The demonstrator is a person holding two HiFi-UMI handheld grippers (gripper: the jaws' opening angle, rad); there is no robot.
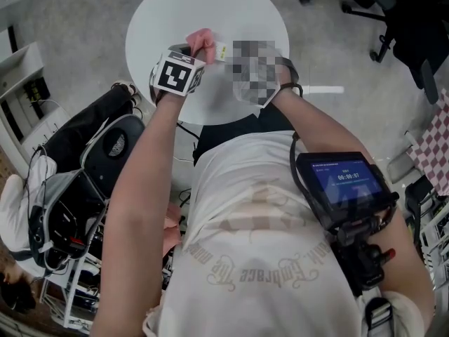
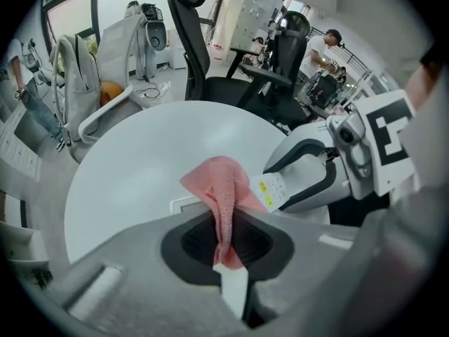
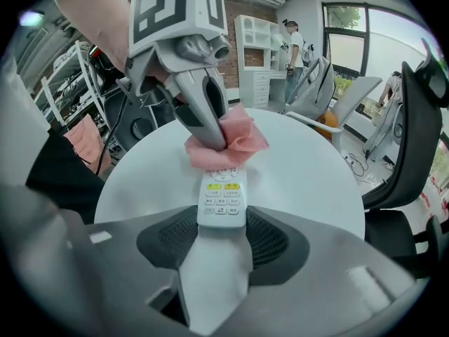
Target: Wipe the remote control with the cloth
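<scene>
The left gripper [image 3: 210, 137] pinches the one pink cloth [image 3: 242, 140] onto the one white remote [image 3: 222, 196]. The right gripper [image 2: 275, 186] clamps that remote's end.

light: bright, even indoor, daylight from tall glass windows [image 3: 347, 48] | shadows: soft, faint on round white table [image 1: 161, 27] | focus: nearest foreground soft, background sharp | distortion: heavy fisheye, dark vignetted corners in both gripper views

Head view steeply downward, gripper views close, facing each other, sharing cloth [image 2: 221, 184], table [image 2: 126, 181]
</scene>
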